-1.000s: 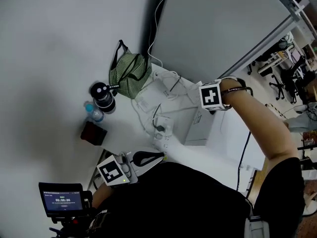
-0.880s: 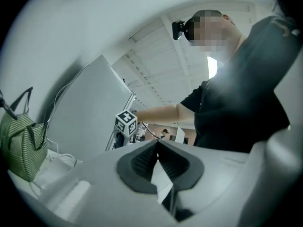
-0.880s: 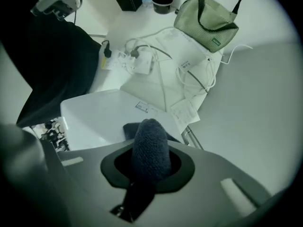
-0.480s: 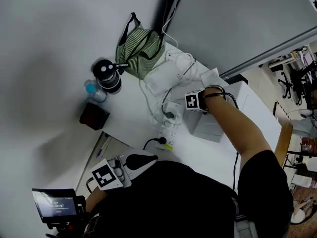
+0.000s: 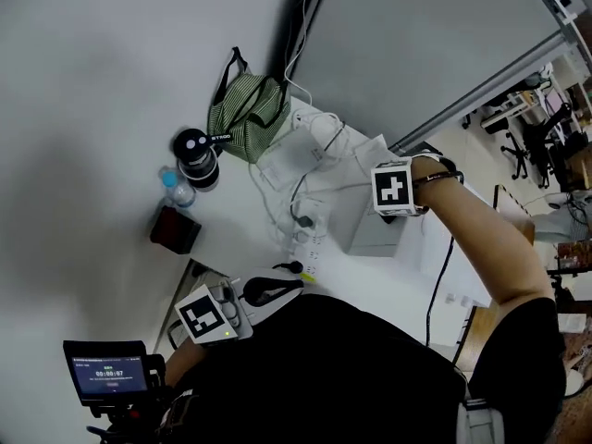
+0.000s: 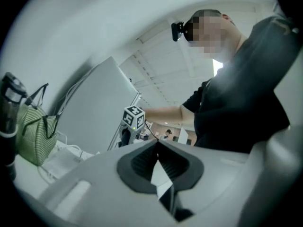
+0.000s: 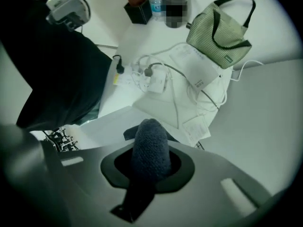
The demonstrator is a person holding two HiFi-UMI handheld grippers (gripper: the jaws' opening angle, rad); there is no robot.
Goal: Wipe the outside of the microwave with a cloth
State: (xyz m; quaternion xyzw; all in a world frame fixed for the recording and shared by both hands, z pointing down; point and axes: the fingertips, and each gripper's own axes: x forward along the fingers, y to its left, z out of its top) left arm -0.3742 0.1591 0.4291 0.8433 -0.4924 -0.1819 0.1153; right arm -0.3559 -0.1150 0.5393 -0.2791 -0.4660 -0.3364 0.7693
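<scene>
Head view: the right gripper (image 5: 392, 194) hovers with the white microwave (image 5: 370, 239) just beneath it, while the left gripper (image 5: 264, 296) waits well apart. Left gripper view: its jaws are clenched on nothing. Right gripper view: the jaws grasp the dark cloth (image 7: 150, 148). Wiping seems under way on top, and the sides probably remain.

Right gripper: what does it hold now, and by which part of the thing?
The right gripper holds a dark knitted cloth, clamped on a bunched part; a rounded fold sticks out past the jaws.
</scene>
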